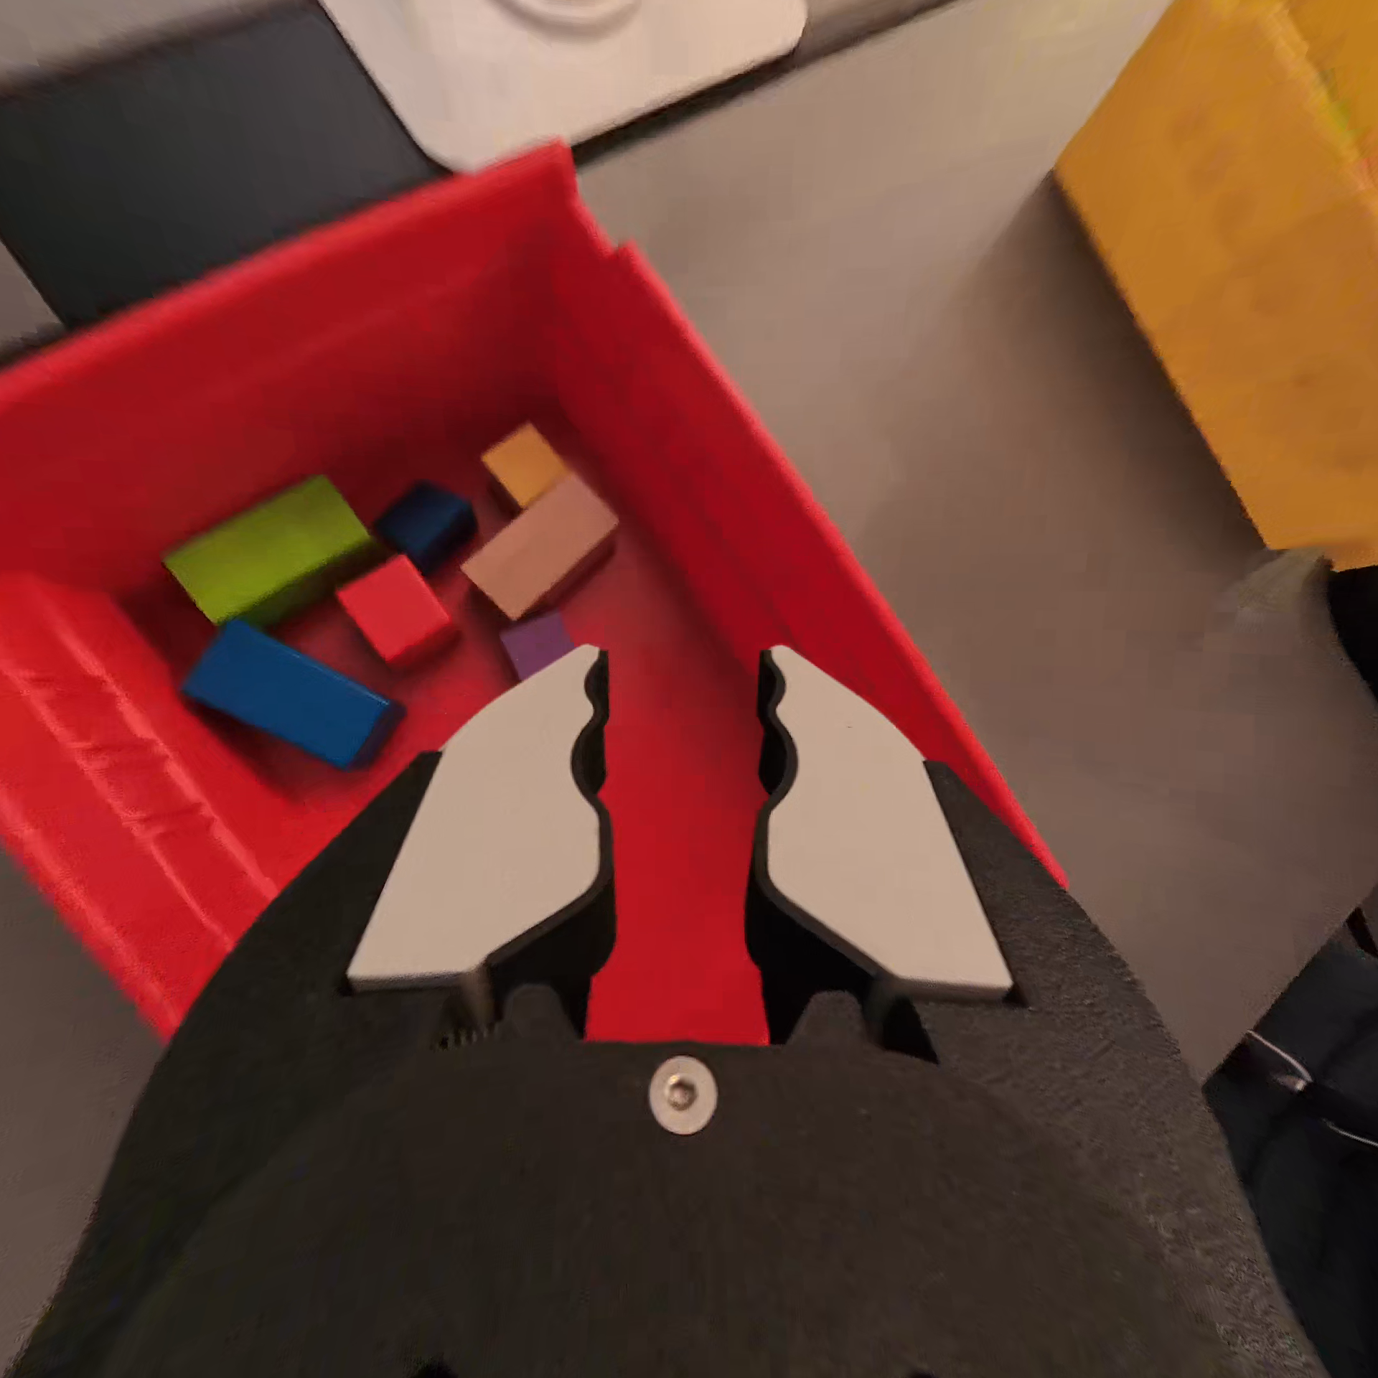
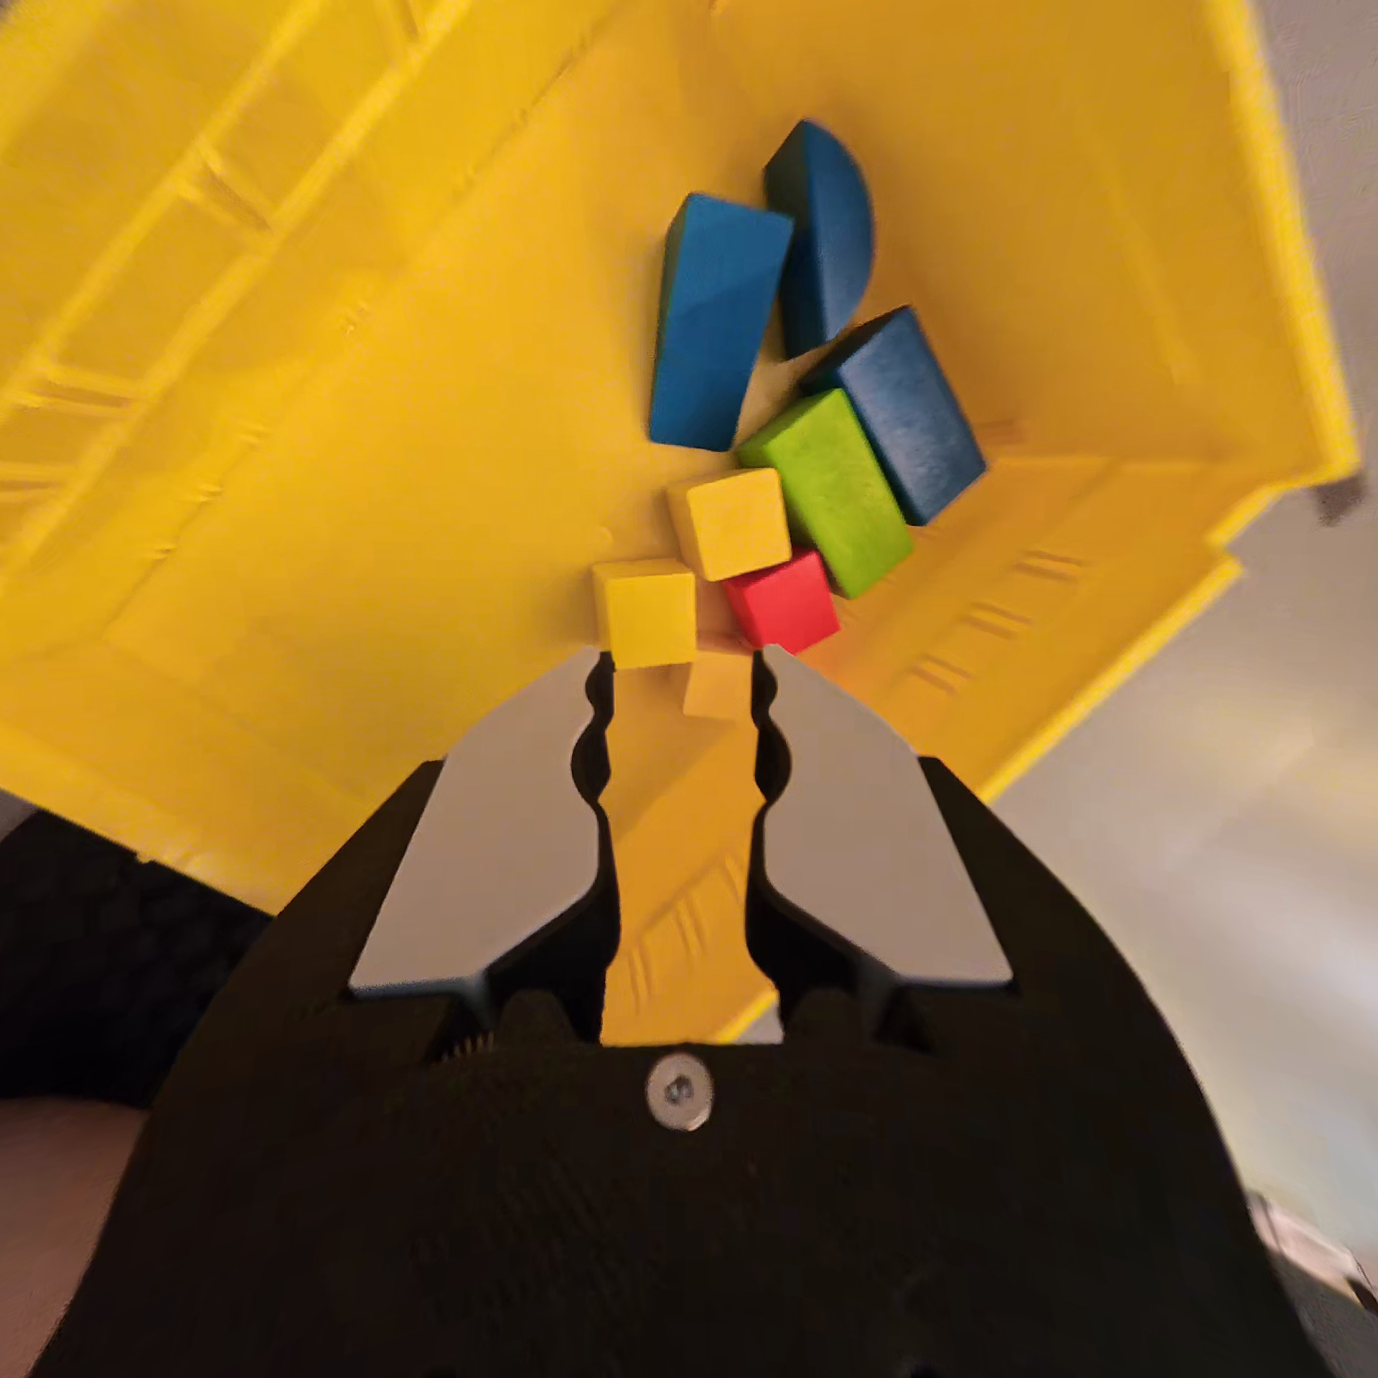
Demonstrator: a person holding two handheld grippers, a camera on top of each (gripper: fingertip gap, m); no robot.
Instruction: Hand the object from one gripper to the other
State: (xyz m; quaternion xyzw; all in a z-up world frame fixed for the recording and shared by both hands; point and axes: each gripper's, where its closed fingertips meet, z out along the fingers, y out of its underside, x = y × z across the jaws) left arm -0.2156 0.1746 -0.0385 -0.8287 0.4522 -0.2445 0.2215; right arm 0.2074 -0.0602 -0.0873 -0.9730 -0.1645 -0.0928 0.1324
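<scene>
In the left wrist view my left gripper [image 1: 682, 656] is open and empty, over a red bin [image 1: 417, 350]. The bin holds several wooden blocks: a green one [image 1: 268, 548], a blue one [image 1: 287, 693], a red one [image 1: 395, 608], a dark blue one [image 1: 425, 522], a tan one [image 1: 540, 548], an orange one [image 1: 522, 462] and a purple one [image 1: 537, 645] beside my left fingertip. In the right wrist view my right gripper [image 2: 682, 656] is open and empty, over a yellow bin [image 2: 335, 373]. A yellow cube [image 2: 649, 611] lies just past its tips, with an orange block [image 2: 712, 690] between them.
The yellow bin also holds another yellow cube [image 2: 734, 522], a red cube [image 2: 783, 600], a green block [image 2: 828, 492] and three blue blocks [image 2: 716, 321]. In the left wrist view the yellow bin [image 1: 1230, 298] stands to the right on a grey table [image 1: 895, 373]; a white object [image 1: 567, 67] lies beyond.
</scene>
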